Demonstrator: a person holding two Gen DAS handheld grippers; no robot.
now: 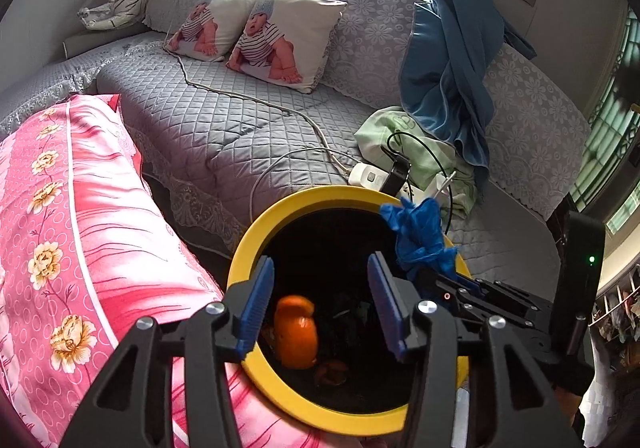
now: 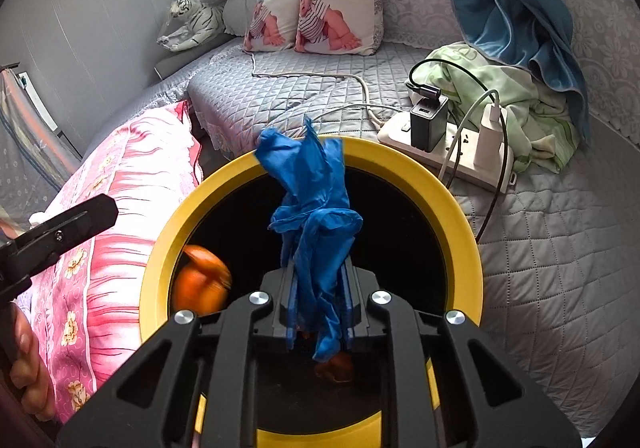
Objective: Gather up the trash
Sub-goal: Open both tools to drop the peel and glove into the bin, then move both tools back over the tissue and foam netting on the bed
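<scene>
A yellow-rimmed bin (image 1: 256, 232) with a black inside stands by the bed; it also shows in the right wrist view (image 2: 460, 203). My left gripper (image 1: 320, 304) is open over the bin mouth, and an orange peel (image 1: 296, 332) is below its fingers, blurred, inside the bin. The peel shows in the right wrist view (image 2: 200, 284) too. My right gripper (image 2: 320, 308) is shut on a crumpled blue glove (image 2: 312, 215) and holds it over the bin. The glove shows in the left wrist view (image 1: 420, 236) at the bin's right rim. More peel (image 1: 332, 374) lies on the bin bottom.
A pink floral quilt (image 1: 80, 228) lies left of the bin. A white power strip (image 2: 444, 155) with chargers and cables sits on the grey bed behind the bin, next to a green cloth (image 2: 520, 103) and blue curtain (image 2: 512, 7). Two baby-print pillows (image 1: 256, 31) are at the back.
</scene>
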